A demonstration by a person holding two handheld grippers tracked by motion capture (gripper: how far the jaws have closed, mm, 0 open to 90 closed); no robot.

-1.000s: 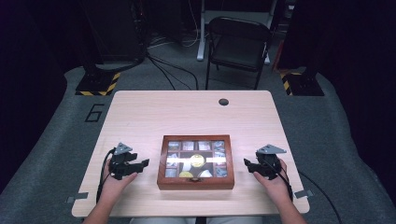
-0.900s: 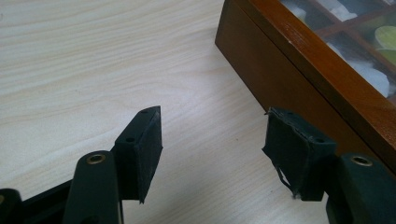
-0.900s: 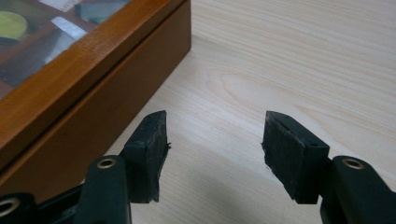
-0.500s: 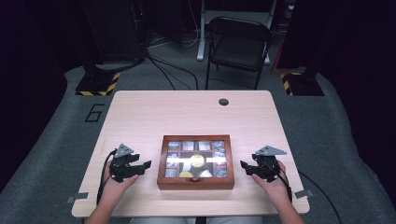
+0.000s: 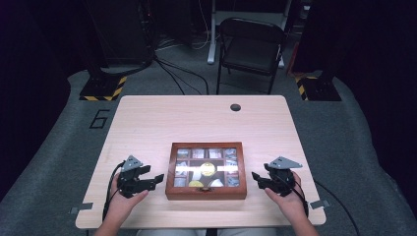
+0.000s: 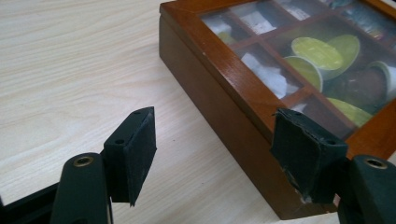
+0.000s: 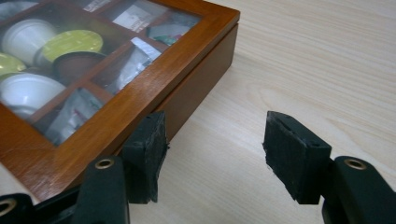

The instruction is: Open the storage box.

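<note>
left gripper (image 5: pixel 158 177) just opening, empty; right gripper (image 5: pixel 254 176) open, empty; wooden box (image 5: pixel 206 191) between

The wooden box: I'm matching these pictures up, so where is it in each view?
High view: wooden box sits at centre, near the table's front edge.
Left gripper view: upper right, past the fingers.
Right gripper view: upper left.
Shared landmark: the yellow-green capsules under its glass lid.

Folding chair (image 5: pixel 251 46) behind table (image 5: pixel 162 123); hazard-striped bases (image 5: pixel 103 88) on grey floor; "6" mark (image 5: pixel 100 119) lft.
</note>
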